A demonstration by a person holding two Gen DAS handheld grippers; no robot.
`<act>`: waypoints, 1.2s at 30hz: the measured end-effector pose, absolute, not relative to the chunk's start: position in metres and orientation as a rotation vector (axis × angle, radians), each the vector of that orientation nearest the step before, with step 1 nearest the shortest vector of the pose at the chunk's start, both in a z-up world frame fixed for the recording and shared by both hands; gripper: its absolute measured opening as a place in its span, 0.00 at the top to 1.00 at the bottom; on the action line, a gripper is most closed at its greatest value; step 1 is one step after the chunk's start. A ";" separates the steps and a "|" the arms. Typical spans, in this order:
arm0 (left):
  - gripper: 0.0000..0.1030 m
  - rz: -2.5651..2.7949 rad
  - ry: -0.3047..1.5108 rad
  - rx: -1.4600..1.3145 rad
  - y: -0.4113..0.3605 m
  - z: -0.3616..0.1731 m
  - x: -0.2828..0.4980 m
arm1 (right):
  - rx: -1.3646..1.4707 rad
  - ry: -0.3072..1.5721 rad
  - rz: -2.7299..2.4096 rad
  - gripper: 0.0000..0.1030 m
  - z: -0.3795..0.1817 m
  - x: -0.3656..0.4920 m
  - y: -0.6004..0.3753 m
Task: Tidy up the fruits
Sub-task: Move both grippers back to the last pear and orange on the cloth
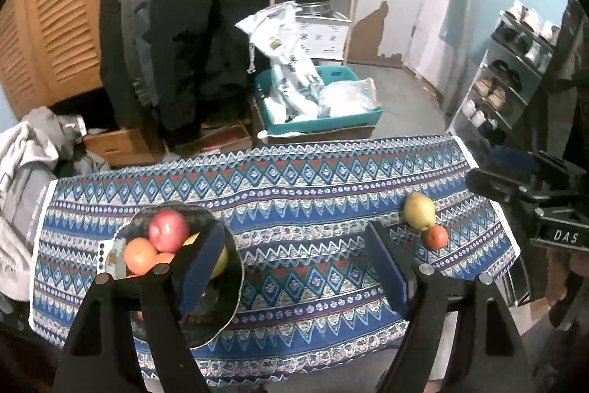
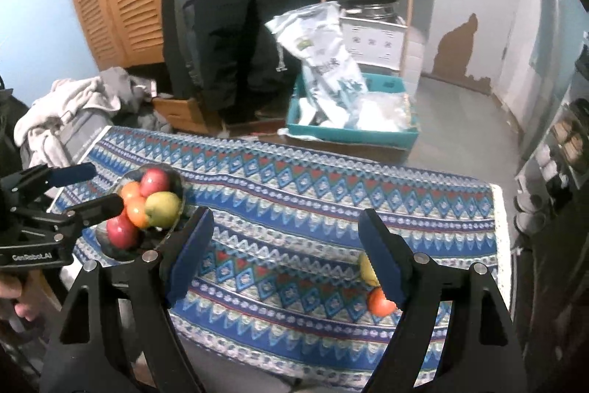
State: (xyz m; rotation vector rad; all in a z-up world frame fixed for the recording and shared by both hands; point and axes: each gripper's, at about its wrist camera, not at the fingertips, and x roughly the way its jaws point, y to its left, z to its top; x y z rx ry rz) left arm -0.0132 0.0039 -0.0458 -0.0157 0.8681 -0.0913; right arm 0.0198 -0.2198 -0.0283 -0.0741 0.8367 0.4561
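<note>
Both tongs [image 1: 291,260] [image 2: 285,256] agape above tablecloth [image 1: 294,194]

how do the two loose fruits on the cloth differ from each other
The yellow-green pear is clearly bigger than the small round orange-red fruit. The pear is elongated and tapers to a narrow top, while the orange-red fruit is nearly a ball. The pear lies farther from the cameras, the orange-red fruit nearer. Both rest close together on the blue patterned tablecloth, outside the dark bowl, with no claw on them.
</note>
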 end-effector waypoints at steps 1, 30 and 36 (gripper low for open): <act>0.22 -0.095 0.869 -0.008 0.000 -0.046 -0.012 | -0.071 0.834 0.448 0.21 -0.029 0.021 -0.225; 0.22 -0.208 1.033 0.029 -0.067 -0.121 0.037 | -0.017 1.073 0.270 0.21 -0.144 0.061 -0.315; 0.22 -0.208 1.065 0.067 -0.075 -0.150 0.046 | 0.026 1.173 0.266 0.21 -0.188 0.069 -0.327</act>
